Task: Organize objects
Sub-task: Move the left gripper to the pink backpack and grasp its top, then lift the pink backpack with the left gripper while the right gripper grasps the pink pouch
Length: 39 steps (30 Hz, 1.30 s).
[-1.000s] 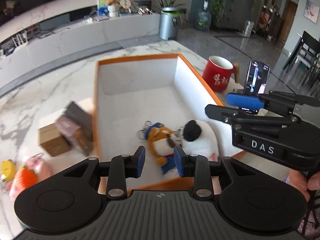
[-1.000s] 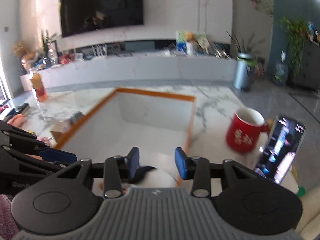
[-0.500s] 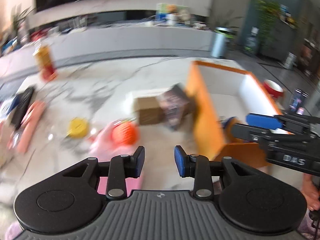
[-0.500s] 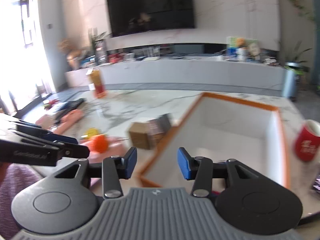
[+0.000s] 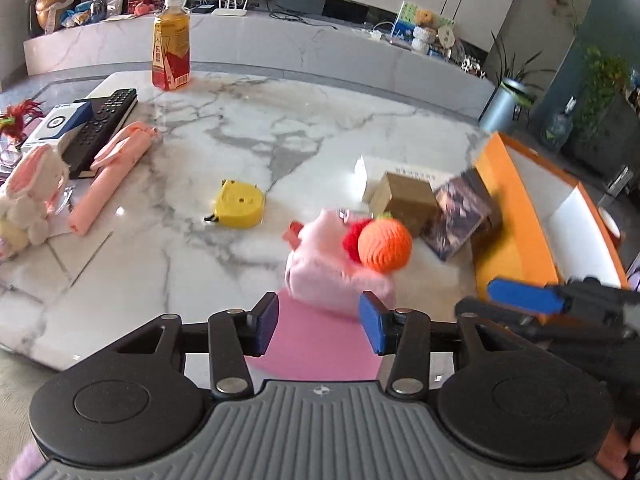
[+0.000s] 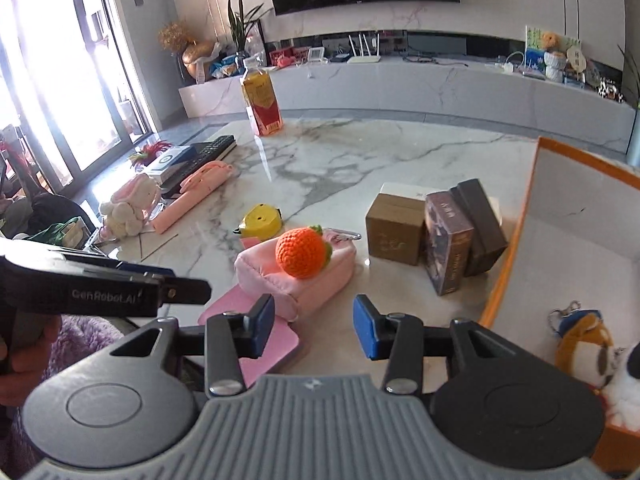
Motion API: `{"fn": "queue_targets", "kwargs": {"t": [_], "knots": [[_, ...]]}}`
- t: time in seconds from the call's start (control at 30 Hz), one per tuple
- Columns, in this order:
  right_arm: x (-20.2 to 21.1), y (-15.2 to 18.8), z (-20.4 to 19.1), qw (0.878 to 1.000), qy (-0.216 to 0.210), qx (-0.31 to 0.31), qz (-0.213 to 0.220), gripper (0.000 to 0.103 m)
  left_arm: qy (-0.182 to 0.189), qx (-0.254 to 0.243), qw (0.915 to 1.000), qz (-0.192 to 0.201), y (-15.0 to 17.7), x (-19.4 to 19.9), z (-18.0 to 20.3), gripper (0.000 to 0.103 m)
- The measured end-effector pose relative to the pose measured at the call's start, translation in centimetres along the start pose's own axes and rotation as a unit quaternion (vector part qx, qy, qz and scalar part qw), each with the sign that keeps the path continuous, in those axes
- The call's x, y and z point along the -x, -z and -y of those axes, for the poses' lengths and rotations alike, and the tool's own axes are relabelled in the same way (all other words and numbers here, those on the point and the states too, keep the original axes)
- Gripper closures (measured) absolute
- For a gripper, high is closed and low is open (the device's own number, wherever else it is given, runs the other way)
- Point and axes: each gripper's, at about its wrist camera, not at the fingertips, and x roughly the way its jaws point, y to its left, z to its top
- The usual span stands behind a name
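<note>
A pink pouch (image 5: 324,268) (image 6: 288,276) with an orange crocheted ball (image 5: 384,244) (image 6: 304,252) on it lies on a flat pink pad near the marble table's front edge. My left gripper (image 5: 318,326) hovers just short of the pouch. Its jaws are opening and nothing is pressed between them. My right gripper (image 6: 314,326) is open and empty, just right of the pouch, next to the left one. The orange-rimmed white box (image 5: 516,216) (image 6: 560,208) stands to the right, with a tiger plush keychain (image 6: 584,348) and a white plush inside.
A brown carton (image 6: 394,228) and dark boxes (image 6: 448,240) lean against the box's left wall. A yellow tape measure (image 5: 240,204) lies mid-table. Further left are a pink folded umbrella (image 5: 108,176), a remote (image 5: 106,120), a bunny plush (image 5: 28,196) and a drink bottle (image 5: 171,46).
Both grippers swung left, away from the white box and toward the pink pouch. The left jaws stand wider than before. The right jaws look the same.
</note>
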Motion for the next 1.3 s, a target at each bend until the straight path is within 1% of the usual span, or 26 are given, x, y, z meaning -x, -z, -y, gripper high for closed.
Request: {"fn": "queue_targets", "kwargs": {"t": [0.07, 0.13, 0.2, 0.33, 0.43, 0.5, 0.57, 0.63, 0.7, 0.77, 0.83, 0.93, 1.0, 1.03, 1.1, 1.13, 1.2, 1.27, 1.3], "knots": [[-1.1, -0.3, 0.1, 1.0, 0.011, -0.003, -0.008, 0.057, 0.005, 0.003, 1.0, 0.007, -1.0, -0.7, -0.3, 0.048], [-2.0, -0.8, 0.1, 1.0, 0.018, -0.007, -0.011, 0.059, 0.005, 0.004, 1.0, 0.005, -1.7, -1.6, -0.4, 0.047], [-2.8, -1.3, 0.2, 1.0, 0.024, -0.011, -0.012, 0.063, 0.007, 0.011, 0.9999, -0.002, -2.3, -2.8, -0.6, 0.047], [-3.6, -2.8, 0.5, 0.999, 0.018, -0.032, -0.004, 0.062, 0.024, 0.03, 0.9991, -0.017, -3.1, -4.9, -1.3, 0.048], [-4.3, -3.4, 0.1, 1.0, 0.015, -0.017, -0.003, 0.062, 0.023, 0.037, 0.9985, -0.033, -3.6, -6.3, -1.9, 0.05], [-5.1, -3.5, -0.1, 1.0, 0.019, -0.009, -0.009, 0.062, 0.026, 0.042, 0.9979, -0.043, -3.9, -7.0, -2.2, 0.056], [-5.6, -3.5, 0.1, 1.0, 0.012, -0.015, -0.012, 0.062, 0.027, 0.042, 0.9974, -0.053, -3.9, -7.8, -2.2, 0.058], [-6.1, -3.4, 0.4, 1.0, 0.01, -0.021, -0.018, 0.062, 0.03, 0.043, 0.9961, -0.071, -3.8, -8.6, -2.2, 0.058], [-6.6, -3.3, 0.7, 0.999, 0.003, -0.026, -0.026, 0.066, 0.042, 0.053, 0.9943, -0.083, -3.6, -9.3, -2.5, 0.057], [-7.2, -3.0, 1.0, 0.999, -0.003, -0.033, -0.04, 0.071, 0.05, 0.068, 0.9926, -0.088, -3.6, -9.6, -2.8, 0.055], [-7.8, -2.6, 1.3, 0.998, -0.003, -0.04, -0.05, 0.074, 0.056, 0.078, 0.9911, -0.092, -3.6, -9.9, -3.1, 0.055], [-8.4, -2.3, 1.6, 0.997, -0.002, -0.049, -0.058, 0.075, 0.061, 0.076, 0.9906, -0.096, -3.4, -10.2, -2.9, 0.057], [-8.5, -2.3, 1.7, 0.997, -0.003, -0.052, -0.06, 0.075, 0.066, 0.071, 0.9914, -0.088, -3.4, -10.0, -2.5, 0.067], [-8.5, -2.2, 1.6, 0.997, -0.002, -0.051, -0.061, 0.075, 0.067, 0.065, 0.9925, -0.078, -3.3, -9.7, -2.3, 0.069], [-8.2, -2.2, 1.6, 0.997, 0.0, -0.052, -0.059, 0.075, 0.065, 0.053, 0.9952, -0.051, -3.5, -8.9, -1.8, 0.076], [-7.9, -2.2, 1.6, 0.997, 0.001, -0.053, -0.057, 0.074, 0.059, 0.047, 0.9965, -0.036, -3.5, -8.3, -1.6, 0.077], [-7.1, -2.2, 1.8, 0.997, 0.0, -0.058, -0.051, 0.074, 0.034, 0.037, 0.9987, -0.009, -3.6, -7.3, -1.5, 0.079], [-6.3, -2.1, 1.8, 0.997, -0.004, -0.06, -0.05, 0.072, -0.002, 0.03, 0.9995, 0.011, -3.5, -5.9, -1.5, 0.08], [-6.0, -2.0, 1.6, 0.997, -0.008, -0.057, -0.053, 0.067, -0.013, 0.027, 0.9993, 0.021, -3.5, -5.2, -1.5, 0.08]]}}
